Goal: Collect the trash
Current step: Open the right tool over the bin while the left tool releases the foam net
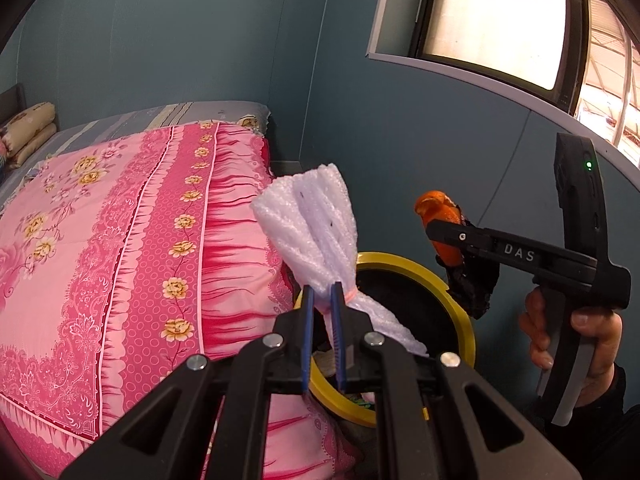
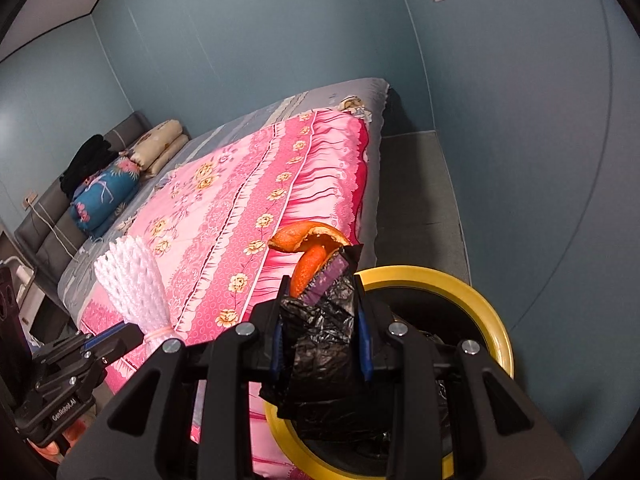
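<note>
My left gripper (image 1: 322,292) is shut on a white foam fruit net (image 1: 308,224) and holds it upright over the near rim of a yellow-rimmed trash bin (image 1: 464,316). My right gripper (image 2: 320,280) is shut on a crumpled black plastic bag (image 2: 324,340) together with orange peel (image 2: 310,246) and a purple scrap, above the bin (image 2: 496,328). In the left wrist view the right gripper (image 1: 434,230) holds the peel (image 1: 438,210) and bag over the bin's far side. In the right wrist view the left gripper (image 2: 120,330) and the net (image 2: 134,284) are at the left.
A bed with a pink floral quilt (image 1: 120,240) stands left of the bin, pillows (image 2: 160,144) and folded clothes at its head. Blue walls and a window (image 1: 500,20) lie behind. Grey floor (image 2: 416,208) runs between bed and wall. The bin has a black liner.
</note>
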